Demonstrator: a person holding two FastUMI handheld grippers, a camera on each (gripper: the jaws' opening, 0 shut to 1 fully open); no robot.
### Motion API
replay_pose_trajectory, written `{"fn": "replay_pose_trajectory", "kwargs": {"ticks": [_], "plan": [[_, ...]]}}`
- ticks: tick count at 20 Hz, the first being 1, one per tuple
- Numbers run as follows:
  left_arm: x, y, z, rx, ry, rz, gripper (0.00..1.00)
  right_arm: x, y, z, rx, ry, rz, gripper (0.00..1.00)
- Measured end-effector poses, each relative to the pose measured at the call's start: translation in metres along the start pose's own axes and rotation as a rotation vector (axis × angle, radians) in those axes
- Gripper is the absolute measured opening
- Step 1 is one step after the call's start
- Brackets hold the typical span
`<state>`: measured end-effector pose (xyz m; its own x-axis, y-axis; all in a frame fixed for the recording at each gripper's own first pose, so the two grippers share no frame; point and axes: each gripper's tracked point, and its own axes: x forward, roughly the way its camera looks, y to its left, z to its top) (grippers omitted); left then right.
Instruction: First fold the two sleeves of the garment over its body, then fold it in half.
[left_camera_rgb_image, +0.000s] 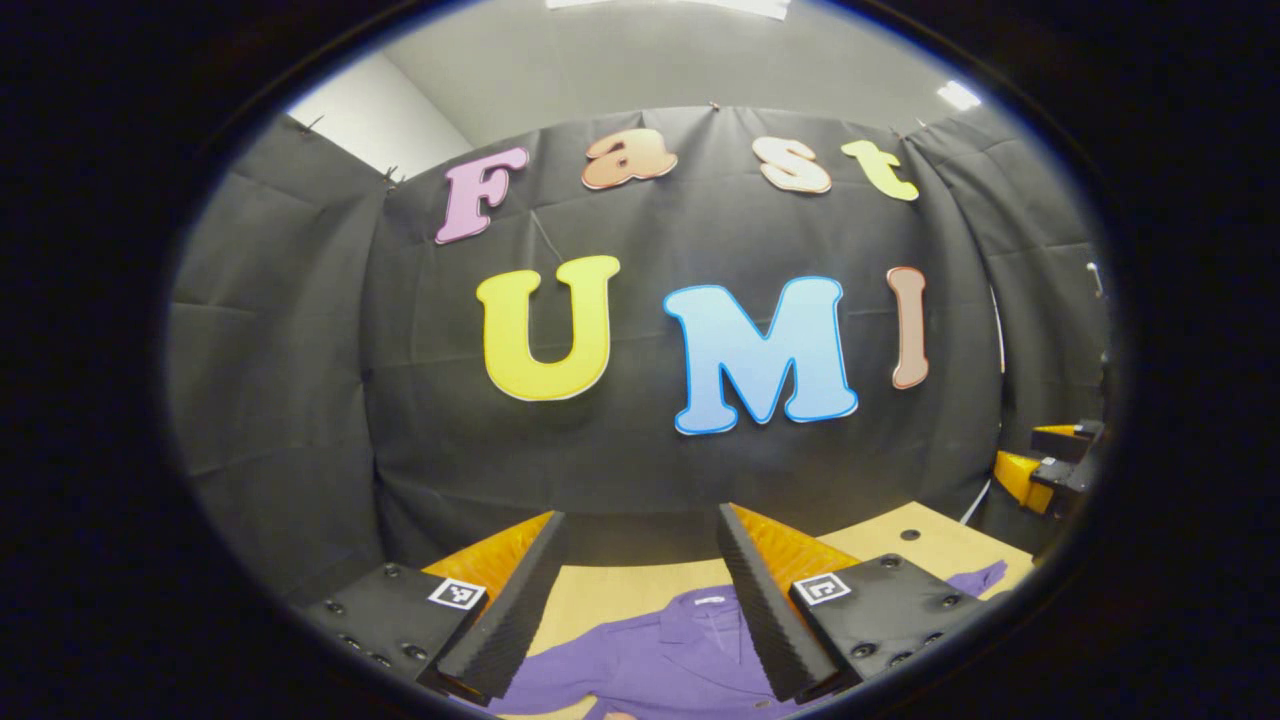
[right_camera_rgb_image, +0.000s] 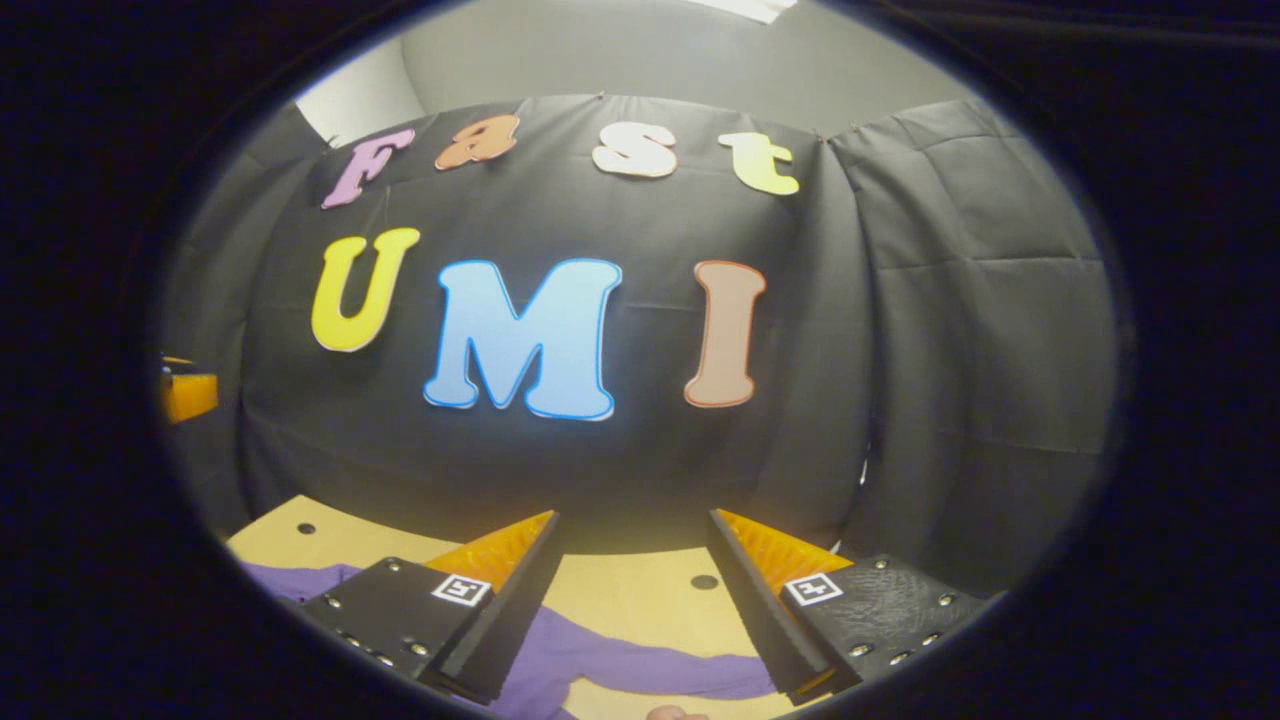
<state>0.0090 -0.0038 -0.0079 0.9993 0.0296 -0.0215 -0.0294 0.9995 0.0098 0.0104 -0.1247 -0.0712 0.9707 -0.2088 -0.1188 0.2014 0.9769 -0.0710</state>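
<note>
A purple shirt (left_camera_rgb_image: 660, 655) lies flat on the light wooden table (left_camera_rgb_image: 620, 590), collar toward the far wall. My left gripper (left_camera_rgb_image: 640, 530) hangs open above the collar area, its two fingers wide apart with nothing between them. One sleeve tip (left_camera_rgb_image: 978, 577) reaches out to the right on the table. In the right gripper view, a purple sleeve (right_camera_rgb_image: 620, 660) runs across the table below my right gripper (right_camera_rgb_image: 632, 530), which is open and holds nothing. The right gripper's orange and black body (left_camera_rgb_image: 1050, 465) shows at the right edge of the left gripper view.
The table (right_camera_rgb_image: 620, 595) has small round holes (right_camera_rgb_image: 704, 582) in its top and ends at the black cloth wall behind it. An orange part of the left gripper (right_camera_rgb_image: 185, 392) shows at the left edge of the right gripper view.
</note>
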Motion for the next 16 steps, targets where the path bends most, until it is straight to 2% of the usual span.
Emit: {"fn": "replay_pose_trajectory", "kwargs": {"ticks": [11,16], "plan": [[-0.006,0.000,-0.012,0.005,0.032,0.037,0.95,0.010,-0.101,-0.147,0.062,0.287,-0.166,0.92],[-0.011,0.003,-0.020,0.002,0.052,0.069,0.95,0.013,-0.130,-0.202,0.074,0.391,-0.203,0.92]]}}
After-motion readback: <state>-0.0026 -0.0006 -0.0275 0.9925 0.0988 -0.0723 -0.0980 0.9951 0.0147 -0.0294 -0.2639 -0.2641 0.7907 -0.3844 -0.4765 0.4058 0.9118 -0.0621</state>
